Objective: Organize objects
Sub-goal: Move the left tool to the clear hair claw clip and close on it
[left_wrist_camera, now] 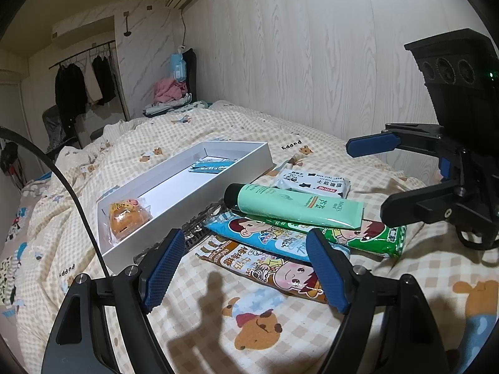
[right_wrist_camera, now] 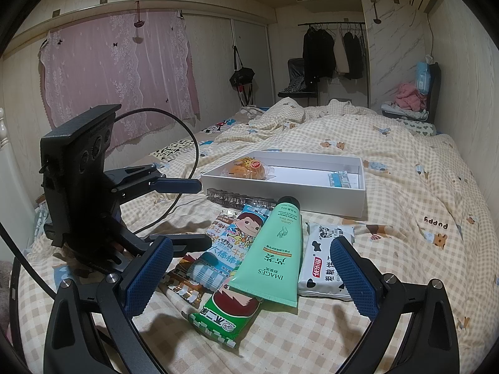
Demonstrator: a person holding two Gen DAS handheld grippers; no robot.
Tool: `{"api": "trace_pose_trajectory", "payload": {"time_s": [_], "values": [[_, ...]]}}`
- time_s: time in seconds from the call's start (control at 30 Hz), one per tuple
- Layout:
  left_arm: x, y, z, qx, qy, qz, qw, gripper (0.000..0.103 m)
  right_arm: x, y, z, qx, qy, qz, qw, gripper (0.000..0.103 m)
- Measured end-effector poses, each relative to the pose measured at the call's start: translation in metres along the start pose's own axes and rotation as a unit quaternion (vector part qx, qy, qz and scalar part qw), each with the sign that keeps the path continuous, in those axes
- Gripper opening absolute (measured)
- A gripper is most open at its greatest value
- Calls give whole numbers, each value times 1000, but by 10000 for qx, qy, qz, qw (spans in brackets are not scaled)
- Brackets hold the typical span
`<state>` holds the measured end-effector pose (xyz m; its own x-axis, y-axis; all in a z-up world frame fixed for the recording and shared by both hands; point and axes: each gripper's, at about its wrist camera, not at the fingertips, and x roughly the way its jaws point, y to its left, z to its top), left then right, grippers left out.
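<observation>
A white box (left_wrist_camera: pixel 249 162) (right_wrist_camera: pixel 343 202) lies on the bed and holds a wrapped pastry (left_wrist_camera: pixel 128 218) (right_wrist_camera: pixel 246 168) and a blue sachet (left_wrist_camera: pixel 212 166) (right_wrist_camera: pixel 338 179). In front of it lie a green tube (left_wrist_camera: pixel 296 207) (right_wrist_camera: pixel 274 255), a green snack pack (left_wrist_camera: pixel 374 237) (right_wrist_camera: pixel 227 311), a blue snack pack (left_wrist_camera: pixel 265 237) (right_wrist_camera: pixel 224 246), a brown snack pack (left_wrist_camera: pixel 265 268) (right_wrist_camera: pixel 184 283), a white cow-print pack (left_wrist_camera: pixel 312 182) (right_wrist_camera: pixel 327 261) and a clear plastic strip (right_wrist_camera: pixel 237 199). My left gripper (left_wrist_camera: pixel 246 271) (right_wrist_camera: pixel 193 215) is open and empty over the snack packs. My right gripper (right_wrist_camera: pixel 249 277) (left_wrist_camera: pixel 368 180) is open and empty over the tube.
The checked duvet (left_wrist_camera: pixel 312 327) (right_wrist_camera: pixel 405 187) covers the bed. A wood-panel wall (left_wrist_camera: pixel 312 46) runs along one side. A chair with clothes (right_wrist_camera: pixel 414 96) stands at the bed's far end, next to a clothes rail (right_wrist_camera: pixel 330 46). A cable (left_wrist_camera: pixel 78 205) trails from the left gripper.
</observation>
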<state>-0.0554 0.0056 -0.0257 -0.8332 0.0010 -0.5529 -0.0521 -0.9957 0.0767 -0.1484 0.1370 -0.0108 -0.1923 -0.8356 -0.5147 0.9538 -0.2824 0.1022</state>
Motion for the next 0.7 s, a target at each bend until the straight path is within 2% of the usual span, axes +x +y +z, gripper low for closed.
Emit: {"api": "trace_pose_trajectory", "payload": {"time_s": [0.13,0.27,0.33,0.4,0.47,0.53,0.6,0.7], "values": [[-6,15,9,-314,53,130,9994,83,0,0,0,10,3,4,10000,102],[-11,53,13,-1064,98,-2,9943,83,2,-1,-1,46,22,25,10000,102],[-10,70,10,-1260,64,-31,9920,83,2,-1,-1,46,30,27,10000,101],[-8,82,3,-1225,-24,62,9924,83,2,-1,-2,49,35,30,10000,102],[0,89,-4,-1154,-13,198,9931,78,2,-1,-2,52,38,33,10000,102],[7,96,-9,-1252,74,-23,9921,75,2,-1,-2,51,39,33,10000,101],[11,103,-13,-1415,102,-435,9889,72,2,-1,-2,55,40,35,10000,101],[10,97,-12,-1128,93,-332,9930,69,2,-1,-2,71,46,46,10000,101]]}}
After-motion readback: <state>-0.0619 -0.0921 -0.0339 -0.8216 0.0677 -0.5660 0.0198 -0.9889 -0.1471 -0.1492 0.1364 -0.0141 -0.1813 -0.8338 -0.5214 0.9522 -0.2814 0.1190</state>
